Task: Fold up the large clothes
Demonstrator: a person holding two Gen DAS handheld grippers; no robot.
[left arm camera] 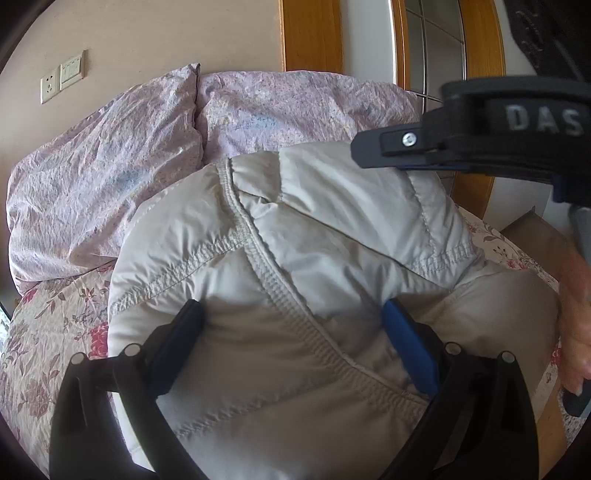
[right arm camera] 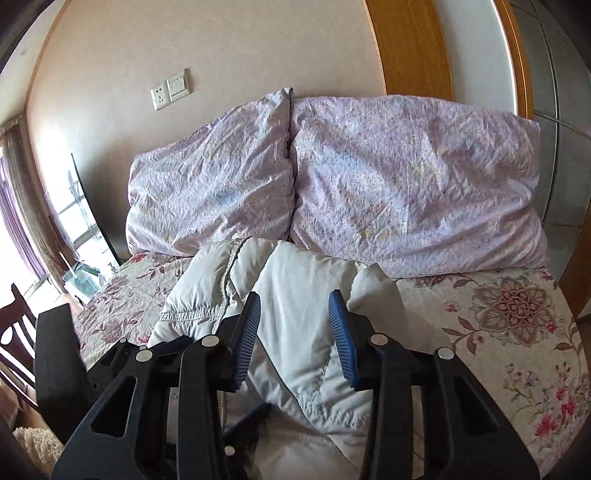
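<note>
A light grey padded jacket [left arm camera: 295, 258] lies on the bed, its stitched seams running across it. My left gripper [left arm camera: 291, 332] hovers low over its middle, jaws wide open, one black-padded and one blue-padded finger either side of a seam. My right gripper [right arm camera: 295, 321] has a puffy fold of the jacket [right arm camera: 295, 332] filling the gap between its blue pads, which press on it. In the left wrist view that right gripper [left arm camera: 369, 147] reaches in from the upper right over the jacket's far part. A hand [left arm camera: 576, 314] shows at the right edge.
Two pale lilac pillows [right arm camera: 406, 192] lean on the wall behind the jacket. The floral bedsheet [right arm camera: 498, 332] lies bare on the right. A wooden door frame [left arm camera: 310, 33] and a wall socket [right arm camera: 160, 98] are behind; a dark chair [right arm camera: 18, 332] stands at left.
</note>
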